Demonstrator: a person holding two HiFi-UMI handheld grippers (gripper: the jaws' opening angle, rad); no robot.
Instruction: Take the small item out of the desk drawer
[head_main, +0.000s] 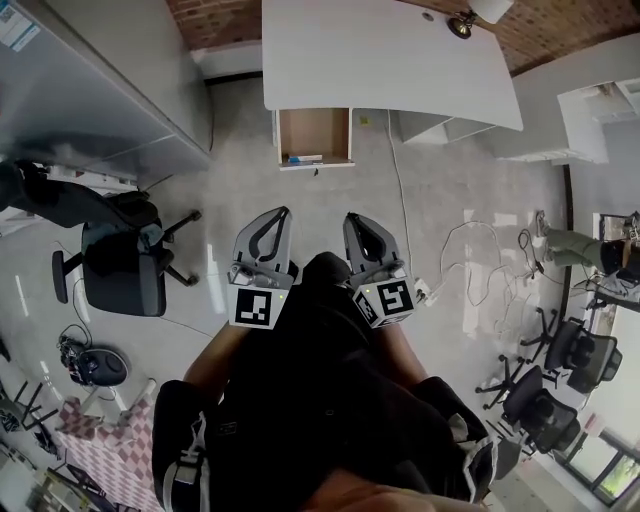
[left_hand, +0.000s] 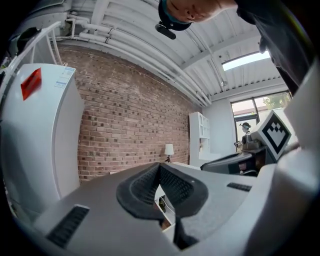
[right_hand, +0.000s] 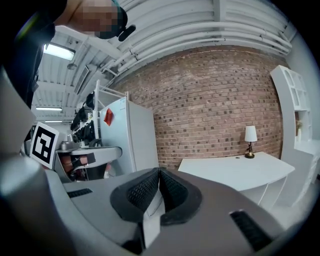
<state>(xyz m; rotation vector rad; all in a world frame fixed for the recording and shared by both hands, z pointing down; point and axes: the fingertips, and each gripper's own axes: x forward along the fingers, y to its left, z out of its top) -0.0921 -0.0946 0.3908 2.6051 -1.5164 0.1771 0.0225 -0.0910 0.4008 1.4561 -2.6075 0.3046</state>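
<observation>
The white desk stands ahead with its wooden drawer pulled open. A small blue and white item lies at the drawer's front edge. My left gripper and right gripper are held side by side close to my body, well short of the drawer. Both are shut with nothing between the pads. In the left gripper view the left gripper points at the brick wall, with a sliver of the drawer showing below the tips. In the right gripper view the right gripper points towards the desk.
A black office chair stands to my left, beside a tall white cabinet. White cables trail over the floor on the right, with more chairs beyond. A lamp sits on the desk's far corner.
</observation>
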